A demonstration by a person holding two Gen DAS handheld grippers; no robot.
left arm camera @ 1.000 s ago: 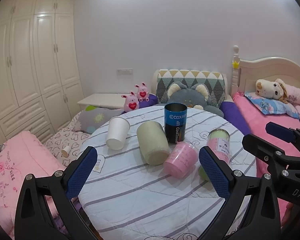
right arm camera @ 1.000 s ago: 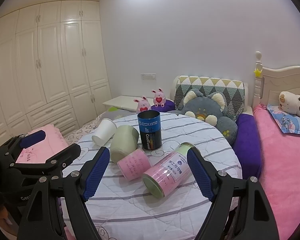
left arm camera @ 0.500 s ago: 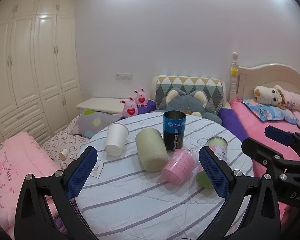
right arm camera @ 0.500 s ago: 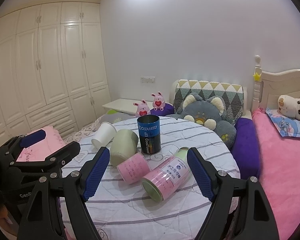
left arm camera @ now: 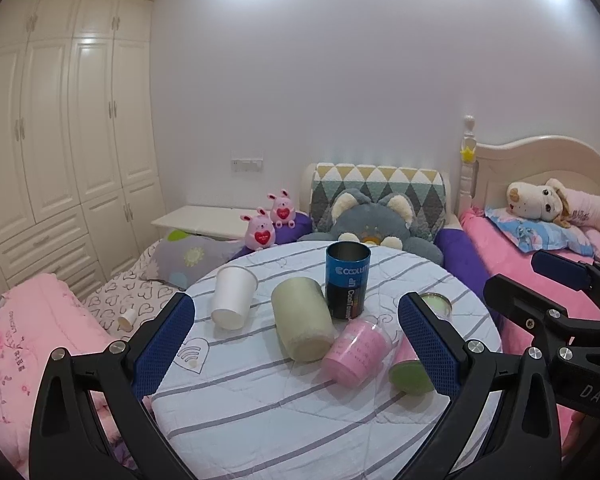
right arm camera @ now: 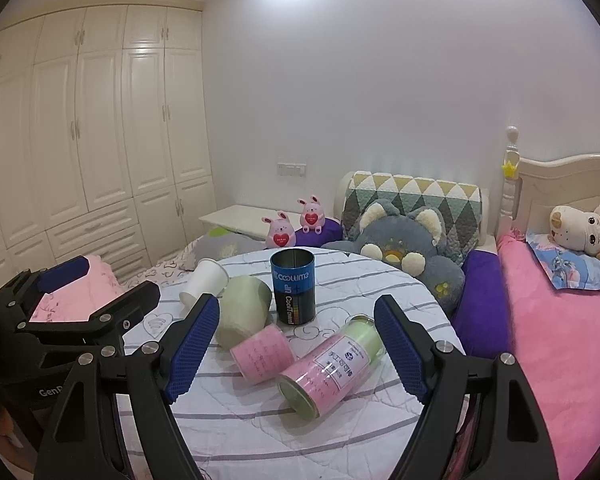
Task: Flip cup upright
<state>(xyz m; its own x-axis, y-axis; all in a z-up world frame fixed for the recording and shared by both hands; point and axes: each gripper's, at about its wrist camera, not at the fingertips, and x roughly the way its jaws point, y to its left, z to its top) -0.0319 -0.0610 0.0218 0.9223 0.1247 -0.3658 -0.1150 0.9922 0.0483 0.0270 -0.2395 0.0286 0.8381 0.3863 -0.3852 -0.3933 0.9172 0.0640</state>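
Both the left gripper (left arm camera: pixel 296 344) and right gripper (right arm camera: pixel 296 350) hung apart and empty; the pink cup (right arm camera: pixel 263 354) lay sideways just before the blue can (right arm camera: pixel 293 286), nearer the right one.

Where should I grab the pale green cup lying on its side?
Take the pale green cup across its round side wall near mid-length, coming from above. It lies tipped with its mouth toward the blue can, and the pink cup crowds its near end.
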